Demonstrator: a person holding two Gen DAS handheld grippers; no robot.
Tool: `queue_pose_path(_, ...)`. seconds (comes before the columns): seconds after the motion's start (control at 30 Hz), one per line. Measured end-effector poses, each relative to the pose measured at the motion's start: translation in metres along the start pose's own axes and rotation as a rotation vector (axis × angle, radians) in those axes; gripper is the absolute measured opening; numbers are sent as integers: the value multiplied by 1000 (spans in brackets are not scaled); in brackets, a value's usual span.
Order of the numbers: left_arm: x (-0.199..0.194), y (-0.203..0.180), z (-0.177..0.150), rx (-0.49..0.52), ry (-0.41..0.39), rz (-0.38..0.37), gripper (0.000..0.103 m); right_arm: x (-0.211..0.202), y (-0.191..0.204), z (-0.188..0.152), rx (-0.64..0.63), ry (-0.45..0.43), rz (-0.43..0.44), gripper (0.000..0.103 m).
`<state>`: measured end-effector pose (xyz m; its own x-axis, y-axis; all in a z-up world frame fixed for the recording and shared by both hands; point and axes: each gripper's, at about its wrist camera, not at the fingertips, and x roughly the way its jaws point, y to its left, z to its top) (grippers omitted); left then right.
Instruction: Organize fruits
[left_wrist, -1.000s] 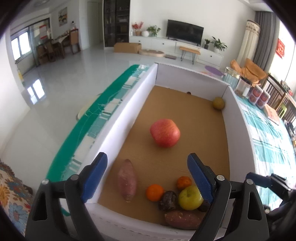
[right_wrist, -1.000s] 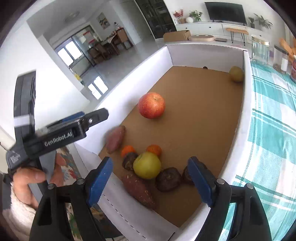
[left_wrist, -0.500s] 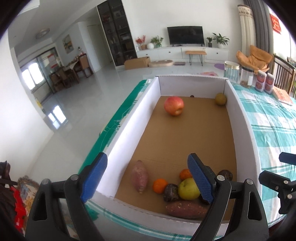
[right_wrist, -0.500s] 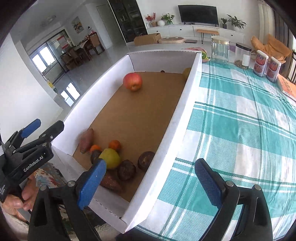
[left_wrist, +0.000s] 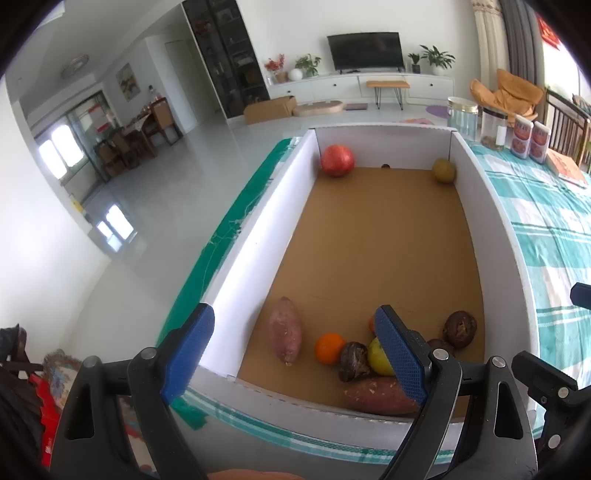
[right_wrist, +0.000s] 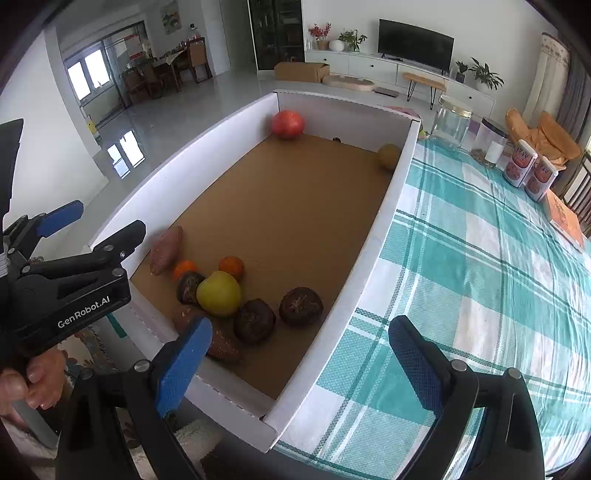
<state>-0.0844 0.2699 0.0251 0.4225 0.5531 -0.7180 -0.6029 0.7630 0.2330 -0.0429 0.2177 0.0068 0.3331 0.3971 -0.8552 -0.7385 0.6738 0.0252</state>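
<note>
So the fruit all sits in a big shallow cardboard box (right_wrist: 373, 258) with white walls and a brown floor, parked on a table with a teal checked cloth (right_wrist: 480, 277). Most of it is bunched up at the near end: a yellow-green apple (right_wrist: 218, 293) in the middle, two small oranges (right_wrist: 231, 266) behind it, three dark wrinkly round fruits (right_wrist: 301, 305) around it, plus two sweet potatoes, one lying along the left wall (left_wrist: 284, 335) and one across the near wall (left_wrist: 380, 396). Way off at the far end there's a red apple (left_wrist: 337, 160) tucked into the far left corner and a brownish-yellow round fruit (left_wrist: 443, 170) in the far right corner.

The left gripper (left_wrist: 295, 354) hovers over the near left part of the box, jaws wide open, nothing in them; the sweet potato by the wall shows in the gap between its fingers, below them. The right gripper (right_wrist: 295, 358) is also spread wide and empty, straddling the near right wall, with the pile just beyond its left finger.
</note>
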Motion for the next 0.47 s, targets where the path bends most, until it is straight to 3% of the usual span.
queue_pose_path(0.47, 3, 11, -7, -33, 4, -79, 93, 5, 11, 0, 0, 2, 6, 96)
